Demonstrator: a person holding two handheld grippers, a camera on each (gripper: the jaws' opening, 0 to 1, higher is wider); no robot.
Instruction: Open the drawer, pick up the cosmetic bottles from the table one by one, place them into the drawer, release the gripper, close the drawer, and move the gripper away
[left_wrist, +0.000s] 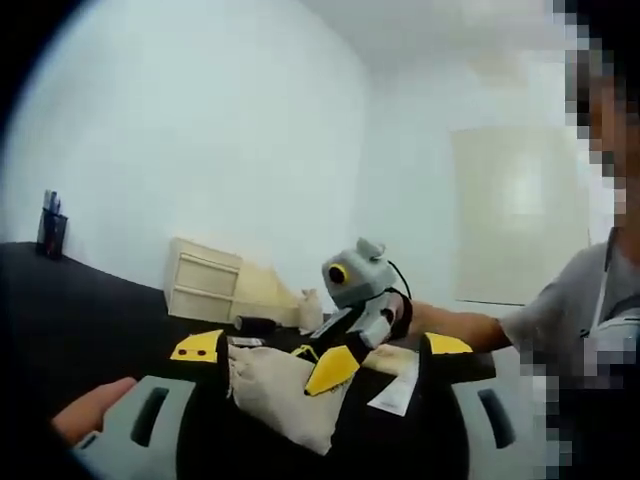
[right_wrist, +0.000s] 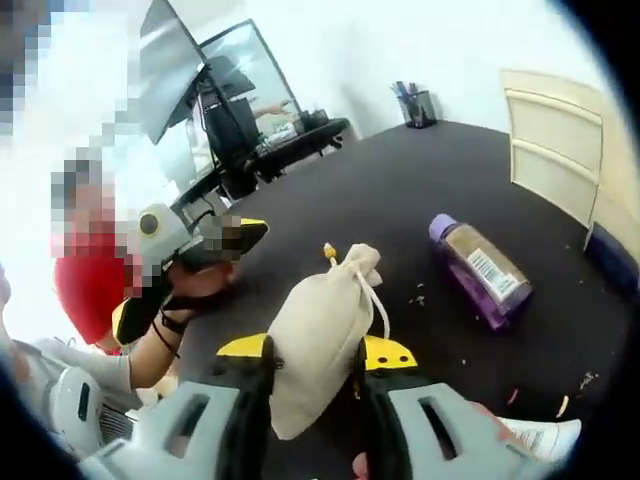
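Above the dark table (right_wrist: 420, 210), our right hand-held gripper (right_wrist: 312, 375) pinched a cloth pouch (right_wrist: 318, 335); carrying it to the drawer unit (right_wrist: 560, 140) seemed next.

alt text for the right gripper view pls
The right gripper clamps a cream drawstring pouch over a black table. A purple-capped bottle lies to its right, the left gripper hovers left, and a cream drawer unit stands behind.
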